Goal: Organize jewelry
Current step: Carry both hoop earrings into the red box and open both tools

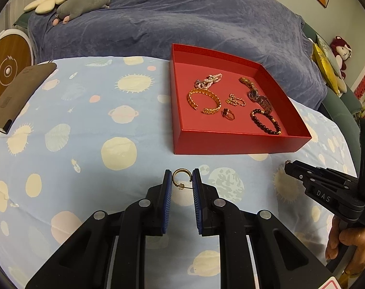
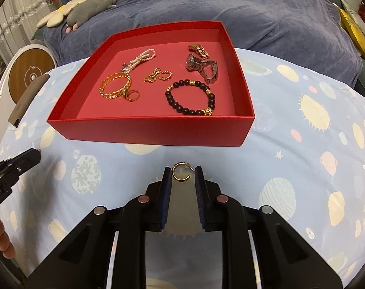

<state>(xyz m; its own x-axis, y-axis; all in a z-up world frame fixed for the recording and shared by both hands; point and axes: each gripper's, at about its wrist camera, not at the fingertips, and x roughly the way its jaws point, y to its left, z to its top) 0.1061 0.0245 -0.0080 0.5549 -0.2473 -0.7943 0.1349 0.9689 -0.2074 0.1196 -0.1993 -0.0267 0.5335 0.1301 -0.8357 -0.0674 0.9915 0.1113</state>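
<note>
The left gripper (image 1: 181, 179) pinched a gold hoop earring (image 1: 181, 175) at its fingertips, and the right gripper (image 2: 182, 176) pinched its matching hoop (image 2: 180, 172), both just short of the red box (image 1: 230, 143) (bracelets and watches already lay inside). Each hold was slight. A small slackening could have dropped a hoop onto the patterned cloth (image 1: 86, 144), where it would be hard to spot.

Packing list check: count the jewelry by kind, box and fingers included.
Bracelets: 3, pearl bracelet, gold cuff, beaded bracelet
Watches: 2, gold watch, silver watch
Gold chain: 1
Ring: 1
Hoop earrings: 2, left earring, right earring
Total: 9
</note>
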